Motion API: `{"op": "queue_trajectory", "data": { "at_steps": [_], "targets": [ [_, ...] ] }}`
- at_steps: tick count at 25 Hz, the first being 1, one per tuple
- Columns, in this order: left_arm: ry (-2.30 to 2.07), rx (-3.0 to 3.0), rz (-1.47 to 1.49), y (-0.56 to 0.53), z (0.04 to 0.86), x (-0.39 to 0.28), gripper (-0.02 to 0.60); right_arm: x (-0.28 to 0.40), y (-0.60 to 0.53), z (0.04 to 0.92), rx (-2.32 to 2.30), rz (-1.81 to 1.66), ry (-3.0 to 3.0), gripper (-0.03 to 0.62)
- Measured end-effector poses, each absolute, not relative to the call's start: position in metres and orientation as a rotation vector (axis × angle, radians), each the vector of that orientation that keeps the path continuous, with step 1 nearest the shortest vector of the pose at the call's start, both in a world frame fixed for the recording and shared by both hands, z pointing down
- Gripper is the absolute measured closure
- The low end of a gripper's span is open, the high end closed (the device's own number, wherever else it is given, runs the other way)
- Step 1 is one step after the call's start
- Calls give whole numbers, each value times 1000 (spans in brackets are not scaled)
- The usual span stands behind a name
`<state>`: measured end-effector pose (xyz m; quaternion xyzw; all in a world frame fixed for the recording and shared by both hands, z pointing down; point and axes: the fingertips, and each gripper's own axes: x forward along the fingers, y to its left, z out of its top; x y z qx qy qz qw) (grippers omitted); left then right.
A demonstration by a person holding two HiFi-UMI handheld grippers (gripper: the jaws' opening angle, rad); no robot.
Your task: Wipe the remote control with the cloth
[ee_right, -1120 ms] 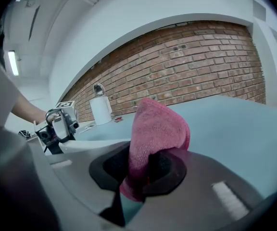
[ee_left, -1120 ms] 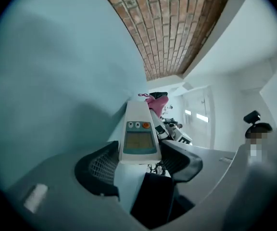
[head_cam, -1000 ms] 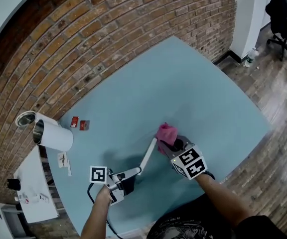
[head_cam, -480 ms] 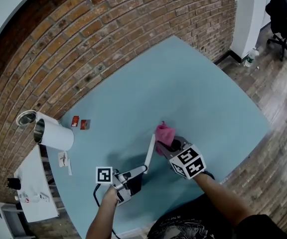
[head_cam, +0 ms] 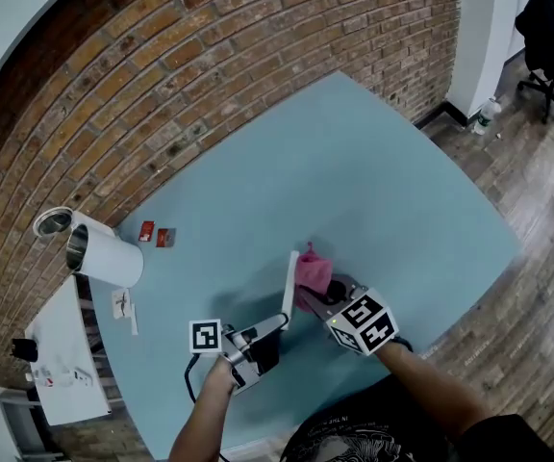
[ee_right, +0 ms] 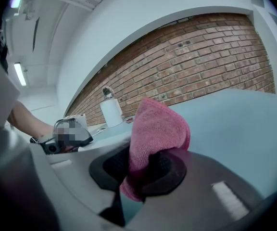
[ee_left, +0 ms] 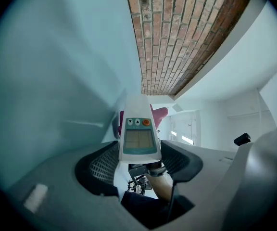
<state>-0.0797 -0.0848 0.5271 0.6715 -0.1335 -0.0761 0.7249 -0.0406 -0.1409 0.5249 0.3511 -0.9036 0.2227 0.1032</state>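
In the head view the white remote control [head_cam: 288,287] sticks out over the blue table [head_cam: 373,162], with my left gripper [head_cam: 269,328] shut on its near end. From the left gripper view the remote [ee_left: 138,136] shows its screen and buttons between the two pads. A pink cloth [head_cam: 312,271] lies against the remote's right side, and my right gripper [head_cam: 320,299] is shut on it. The right gripper view has the cloth [ee_right: 155,129] bunched up and pinched between the jaws. A pink edge of the cloth [ee_left: 159,113] shows behind the remote.
A white cylinder [head_cam: 104,258] lies at the table's left edge beside two small red items [head_cam: 155,235]. A white side stand [head_cam: 61,369] is lower left. A brick wall [head_cam: 210,56] runs behind the table. An office chair [head_cam: 551,22] and a bottle [head_cam: 486,114] stand on the wooden floor.
My left gripper has shifted right with the remote, which now points more steeply away. The cloth and right gripper have slid down along the remote toward the left gripper.
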Motion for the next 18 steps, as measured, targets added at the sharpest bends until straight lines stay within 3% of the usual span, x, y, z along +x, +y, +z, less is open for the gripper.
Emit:
{"op": "queue_trajectory", "data": {
  "at_steps": [18],
  "targets": [
    [-394,1460,-267,-92,529,-70,313,-49,-82,514,915,644,-2724,528]
  ]
}}
